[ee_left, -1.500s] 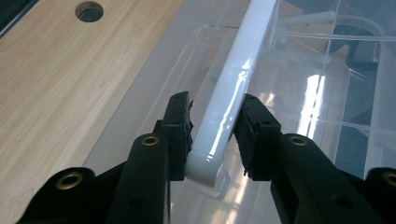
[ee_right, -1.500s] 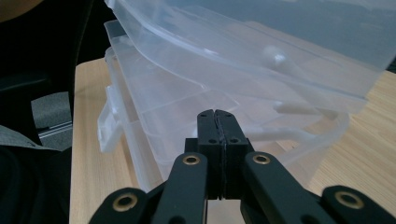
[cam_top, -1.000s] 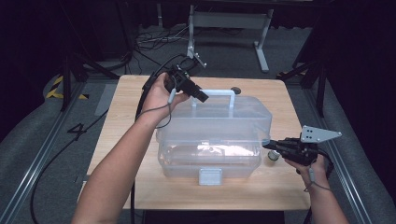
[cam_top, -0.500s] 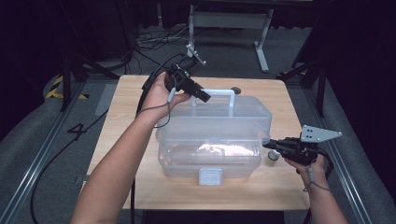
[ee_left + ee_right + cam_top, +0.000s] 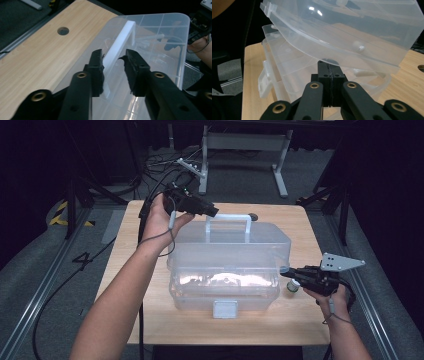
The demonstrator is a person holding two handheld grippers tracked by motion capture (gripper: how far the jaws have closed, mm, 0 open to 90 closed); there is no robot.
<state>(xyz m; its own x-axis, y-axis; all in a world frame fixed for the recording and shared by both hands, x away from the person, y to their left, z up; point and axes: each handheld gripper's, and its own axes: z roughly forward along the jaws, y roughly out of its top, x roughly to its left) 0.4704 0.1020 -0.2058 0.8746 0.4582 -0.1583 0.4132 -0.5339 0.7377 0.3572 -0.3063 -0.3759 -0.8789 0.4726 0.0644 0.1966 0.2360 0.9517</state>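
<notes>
The lid (image 5: pixel 235 237) handle (image 5: pixel 117 47) is straddled by the left claw (image 5: pixel 113 58), just closing, not yet gripped; the right claw (image 5: pixel 329 68) is clenched empty under the lid's edge.

Glossy clear plastic box (image 5: pixel 230 265), wood-grain table (image 5: pixel 295 320)

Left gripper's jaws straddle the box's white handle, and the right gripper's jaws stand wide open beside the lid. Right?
Not quite. The right gripper has its jaws shut together, as the right gripper view shows. The left gripper does straddle the white handle of the clear box.
</notes>
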